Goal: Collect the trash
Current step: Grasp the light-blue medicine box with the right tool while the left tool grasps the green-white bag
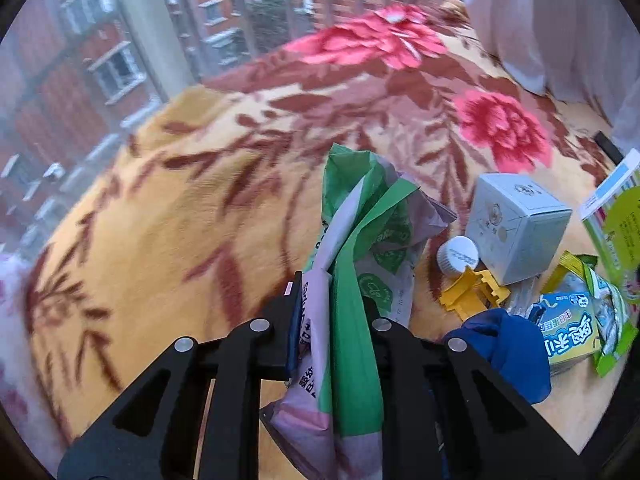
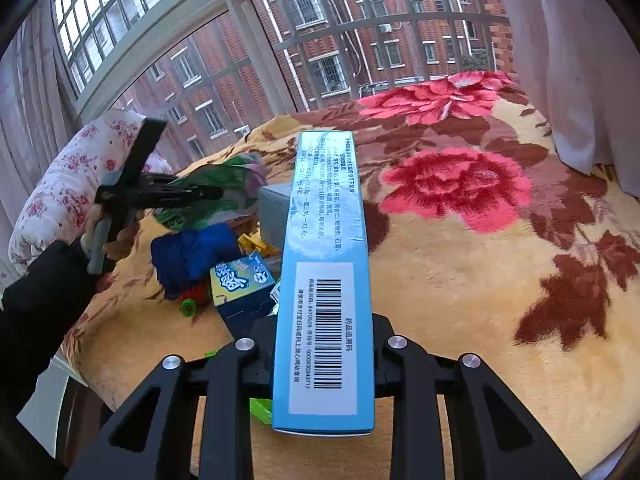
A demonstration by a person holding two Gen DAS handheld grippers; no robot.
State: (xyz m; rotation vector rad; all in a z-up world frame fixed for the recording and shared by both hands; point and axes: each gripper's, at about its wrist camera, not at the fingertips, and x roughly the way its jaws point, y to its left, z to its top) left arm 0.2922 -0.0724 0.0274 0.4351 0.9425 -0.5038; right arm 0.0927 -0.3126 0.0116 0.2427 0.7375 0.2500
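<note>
Your left tongs (image 1: 334, 312) are clenched on a crumpled green and white bag (image 1: 360, 240), which stands up out of the fingers and leans slightly right. Your right tongs (image 2: 324, 332) are clamped on a long blue box (image 2: 326, 264); its long axis runs straight ahead along the fingers, barcode side up, far end pointing toward the window.

The rest of the trash lies on the flowered blanket (image 1: 180, 220) just right of your left tongs and just left of your right tongs, so the pile sits between the two. In it: a white bottle cap (image 1: 458, 256) touching a pale square box (image 1: 516, 228), a yellow plastic piece (image 1: 474, 292) just in front of them, a blue cloth lump (image 1: 508, 344), and a yellow-green snack packet (image 1: 576, 328) beside it.

Both tongs are full, so I judge the next move is carrying these loads to a bin. No bin shows in either view, so I cannot tell which way.

Open blanket stretches wide to the left of your left tongs and to the right of your right tongs. Watch the blue box's far end: it reaches well ahead and could sweep the pile if you swing left.
</note>
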